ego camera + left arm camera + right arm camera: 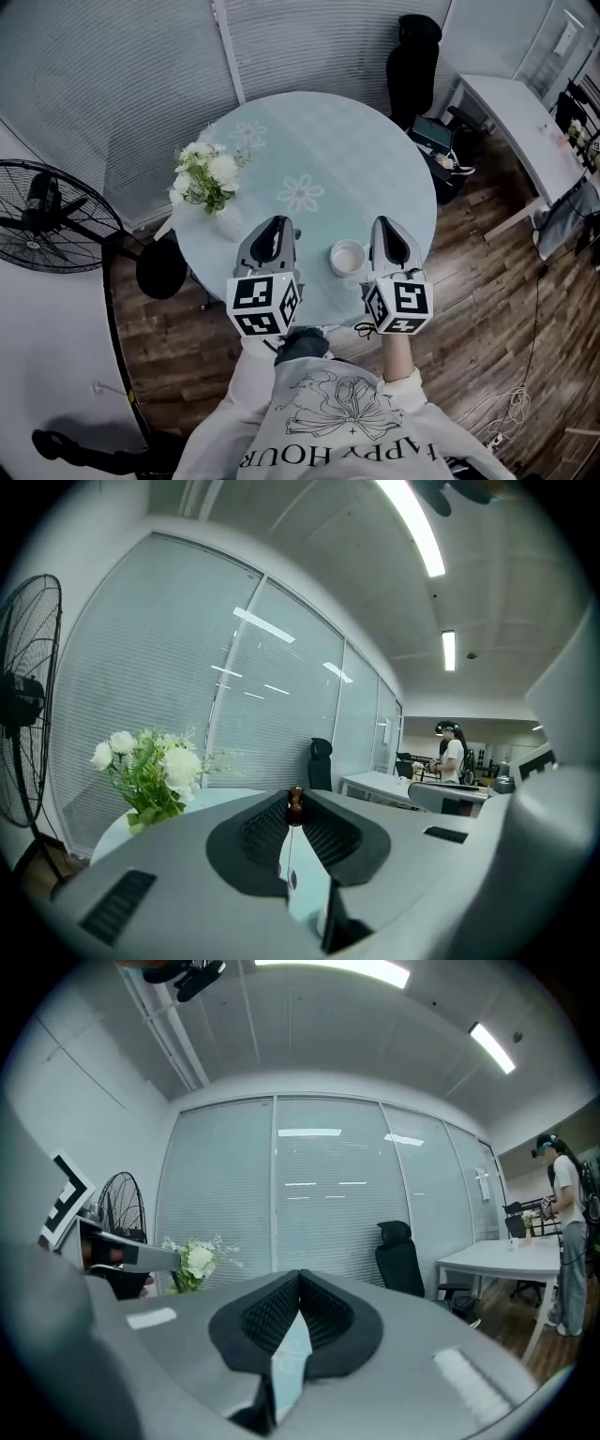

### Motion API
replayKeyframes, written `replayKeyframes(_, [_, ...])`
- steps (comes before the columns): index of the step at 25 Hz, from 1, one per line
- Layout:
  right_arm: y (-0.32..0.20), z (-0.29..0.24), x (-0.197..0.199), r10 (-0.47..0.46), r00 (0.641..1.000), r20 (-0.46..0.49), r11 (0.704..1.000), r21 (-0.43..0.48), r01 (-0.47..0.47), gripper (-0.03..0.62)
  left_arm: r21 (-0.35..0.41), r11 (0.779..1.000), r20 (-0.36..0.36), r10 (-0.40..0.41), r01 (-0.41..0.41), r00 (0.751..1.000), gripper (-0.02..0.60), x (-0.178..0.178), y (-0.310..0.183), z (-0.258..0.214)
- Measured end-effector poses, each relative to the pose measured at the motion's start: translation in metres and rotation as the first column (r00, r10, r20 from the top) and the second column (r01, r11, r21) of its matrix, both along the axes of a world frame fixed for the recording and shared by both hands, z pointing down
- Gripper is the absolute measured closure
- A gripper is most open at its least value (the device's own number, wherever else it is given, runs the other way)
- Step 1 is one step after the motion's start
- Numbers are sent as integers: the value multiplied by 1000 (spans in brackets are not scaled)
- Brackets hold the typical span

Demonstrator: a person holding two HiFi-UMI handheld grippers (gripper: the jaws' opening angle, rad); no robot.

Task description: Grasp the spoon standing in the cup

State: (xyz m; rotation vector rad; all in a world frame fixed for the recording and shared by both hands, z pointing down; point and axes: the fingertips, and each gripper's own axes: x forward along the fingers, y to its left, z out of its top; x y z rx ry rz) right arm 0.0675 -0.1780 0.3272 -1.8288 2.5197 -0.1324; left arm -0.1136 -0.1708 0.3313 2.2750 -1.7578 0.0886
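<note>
- Your left gripper point(277, 221) pinches the spoon point(294, 805) — only its brown tip shows.
- Your right gripper point(300, 1277) is closed on nothing.
- The cup point(348, 255) sits between them — contents unreadable.

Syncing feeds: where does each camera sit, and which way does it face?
Head view: on the head, steeply down at the table; left gripper, right gripper, sweater show.
Left gripper view: on that gripper, out towards the blinds; jaws pinching a brown handle.
Right gripper view: likewise, towards the blinds; shut jaws.
All share the flowers.
</note>
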Motion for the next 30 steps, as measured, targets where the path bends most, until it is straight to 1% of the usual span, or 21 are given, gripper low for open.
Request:
replayKeyframes(6, [2,-7,-7,-24,1000,-6,1000,15,24,583,14,999,3,-29,29,1000,534,-8,7,-6])
replayKeyframes(18, [1,-8,-12,-52,999,-5,999,7,52,583,23,999,-2,-47,47,999,534,-9,9,-11])
replayKeyframes(30, [0,-6,-8,-57,998,1,998,2,57,583,14,999,-8,-39,39,999,534,-2,7,-9])
